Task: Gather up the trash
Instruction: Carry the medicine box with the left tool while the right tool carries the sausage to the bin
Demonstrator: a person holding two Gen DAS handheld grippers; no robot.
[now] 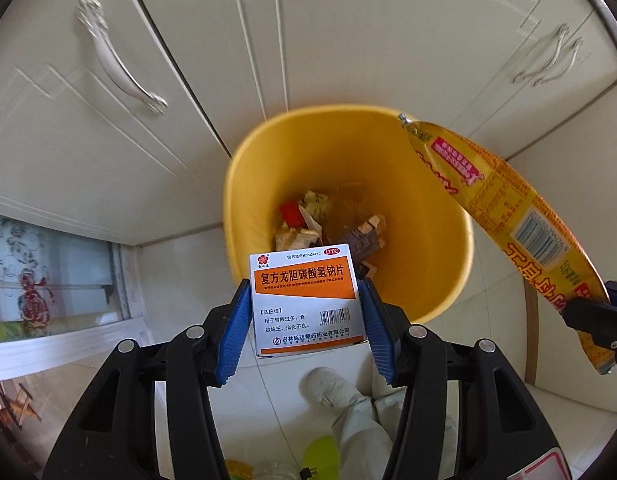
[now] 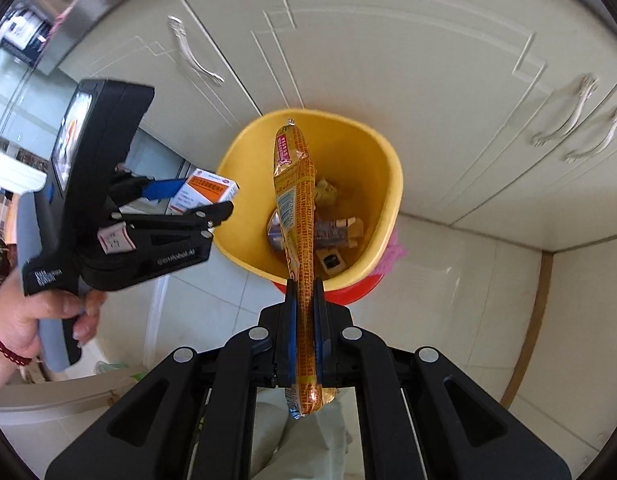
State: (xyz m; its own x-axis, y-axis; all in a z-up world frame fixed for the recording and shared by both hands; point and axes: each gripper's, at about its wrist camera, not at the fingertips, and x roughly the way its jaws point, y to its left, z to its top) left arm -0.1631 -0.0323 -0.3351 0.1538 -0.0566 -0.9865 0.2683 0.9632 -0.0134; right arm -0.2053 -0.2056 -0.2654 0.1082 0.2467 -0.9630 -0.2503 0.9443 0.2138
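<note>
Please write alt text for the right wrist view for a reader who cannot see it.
The right gripper clamps a long yellow sausage pack above an open yellow bin holding scraps. At left, the left gripper holds a medicine box near the bin's rim.

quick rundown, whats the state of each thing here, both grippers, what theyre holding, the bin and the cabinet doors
left gripper: shut on the medicine box
medicine box: held upright by its sides, above the bin's near rim
right gripper: shut on the sausage pack
sausage pack: clamped near one end, the rest reaching out over the bin
yellow bin: open, trash at the bottom
cabinet doors: closed
</note>
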